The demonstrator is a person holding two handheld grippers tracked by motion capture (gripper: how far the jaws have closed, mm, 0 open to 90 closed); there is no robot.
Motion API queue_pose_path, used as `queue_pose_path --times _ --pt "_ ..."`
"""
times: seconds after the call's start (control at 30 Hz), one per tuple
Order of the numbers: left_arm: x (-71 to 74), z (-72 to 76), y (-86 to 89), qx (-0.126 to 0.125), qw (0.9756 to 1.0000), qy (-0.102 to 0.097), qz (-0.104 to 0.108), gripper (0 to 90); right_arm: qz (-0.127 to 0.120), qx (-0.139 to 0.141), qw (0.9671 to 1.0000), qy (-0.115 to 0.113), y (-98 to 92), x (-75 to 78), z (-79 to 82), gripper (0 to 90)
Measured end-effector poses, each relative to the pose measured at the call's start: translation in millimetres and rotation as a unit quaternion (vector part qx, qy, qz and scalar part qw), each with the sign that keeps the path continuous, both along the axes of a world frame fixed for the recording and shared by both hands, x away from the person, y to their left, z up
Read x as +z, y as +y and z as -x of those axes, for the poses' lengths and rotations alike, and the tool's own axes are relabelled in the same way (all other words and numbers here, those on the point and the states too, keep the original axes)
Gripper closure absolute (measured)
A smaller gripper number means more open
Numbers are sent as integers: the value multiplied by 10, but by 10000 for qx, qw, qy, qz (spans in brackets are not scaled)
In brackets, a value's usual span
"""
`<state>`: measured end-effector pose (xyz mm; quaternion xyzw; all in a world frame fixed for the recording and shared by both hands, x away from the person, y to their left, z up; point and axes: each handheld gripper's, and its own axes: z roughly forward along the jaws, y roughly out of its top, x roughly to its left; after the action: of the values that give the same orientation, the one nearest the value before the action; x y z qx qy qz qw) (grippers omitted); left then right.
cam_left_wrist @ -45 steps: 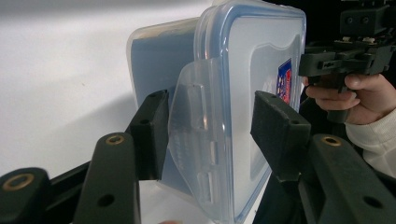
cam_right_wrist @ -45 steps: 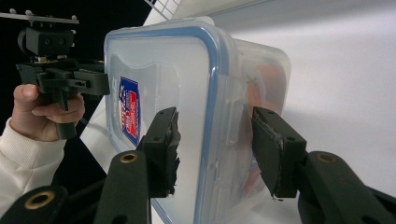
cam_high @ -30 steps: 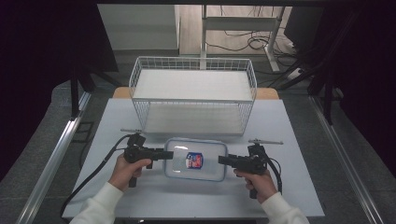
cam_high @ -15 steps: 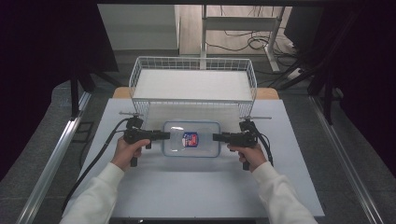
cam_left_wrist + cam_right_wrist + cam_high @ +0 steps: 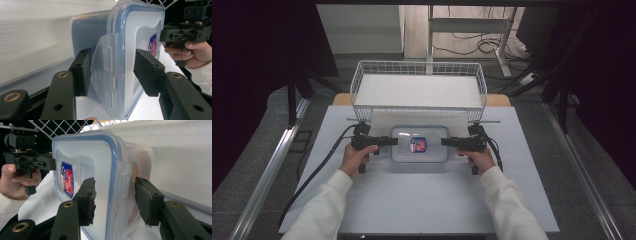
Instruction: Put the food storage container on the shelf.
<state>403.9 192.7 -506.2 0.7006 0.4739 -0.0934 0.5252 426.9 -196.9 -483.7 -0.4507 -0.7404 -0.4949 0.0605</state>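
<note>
A clear plastic container with a blue-rimmed lid and a red-and-blue label sits between my two grippers over the white table, just in front of the wire basket. My left gripper grips its left end. In the left gripper view the jaws of this gripper straddle the lid's latch flap. My right gripper holds the opposite end. Its jaws stand one on the lid and one under the container's side. Something reddish shows faintly inside.
The white wire basket stands at the table's far edge with a pale floor inside. Black cables trail from both grippers toward the table's near corners. Metal rails run along both sides of the table. The near half of the table is bare.
Both grippers have carried the container away from the person, from the table's near middle up close to the basket's front wall. The arms have stretched forward.
</note>
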Motion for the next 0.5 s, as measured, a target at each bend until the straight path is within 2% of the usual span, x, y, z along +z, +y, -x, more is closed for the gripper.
queue_pose_path --times 0.23,0.3,0.5 --pt "-21 -24 -3 109 9999 73 87 487 -95 -132 9999 39 -3 -22 -18 511" --pt "-32 -36 -6 175 9997 119 119 484 -93 -238 9997 20 6 -29 -25 508" --pt "-72 -80 -6 328 9988 252 277 481 -168 -551 9982 158 19 -52 -24 499"
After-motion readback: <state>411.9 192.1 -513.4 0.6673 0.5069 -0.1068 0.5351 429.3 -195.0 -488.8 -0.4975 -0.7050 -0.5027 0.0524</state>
